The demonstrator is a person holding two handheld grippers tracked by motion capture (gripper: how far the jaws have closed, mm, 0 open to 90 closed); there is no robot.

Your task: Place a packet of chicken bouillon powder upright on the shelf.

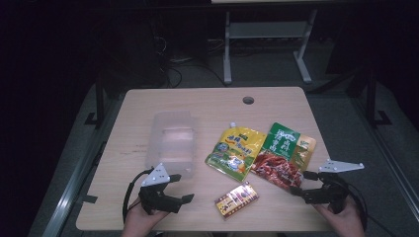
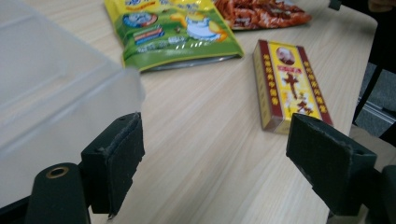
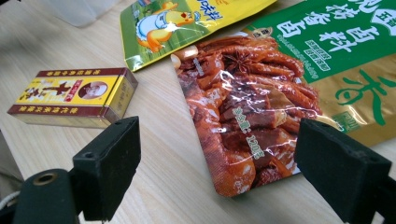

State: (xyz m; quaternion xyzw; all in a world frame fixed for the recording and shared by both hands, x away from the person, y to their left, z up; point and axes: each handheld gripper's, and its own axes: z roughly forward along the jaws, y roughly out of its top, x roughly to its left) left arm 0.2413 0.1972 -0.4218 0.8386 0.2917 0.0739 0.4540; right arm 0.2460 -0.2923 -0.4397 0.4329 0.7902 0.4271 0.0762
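Note:
On the wooden table (image 1: pixel 212 106) lie a clear plastic box (image 1: pixel 170 140), a yellow-green pouch (image 1: pixel 235 151), a green and red food packet (image 1: pixel 285 154) and a small red and yellow box (image 1: pixel 236 198). My left gripper (image 1: pixel 182 189) rests near the front left edge, just below the clear box (image 2: pixel 51 88), open and empty. The small box (image 2: pixel 289 84) lies ahead of its jaws. My right gripper (image 1: pixel 298 183) sits at the front right, open, close to the red end of the food packet (image 3: pixel 252 121). The small box (image 3: pixel 74 95) and the pouch (image 3: pixel 187 21) lie off to its left.
A round cable hole (image 1: pixel 248 100) is in the table's far edge. Beyond the table stand white desk legs (image 1: pixel 227 44) and cables on a dark floor. The table's far half is bare wood.

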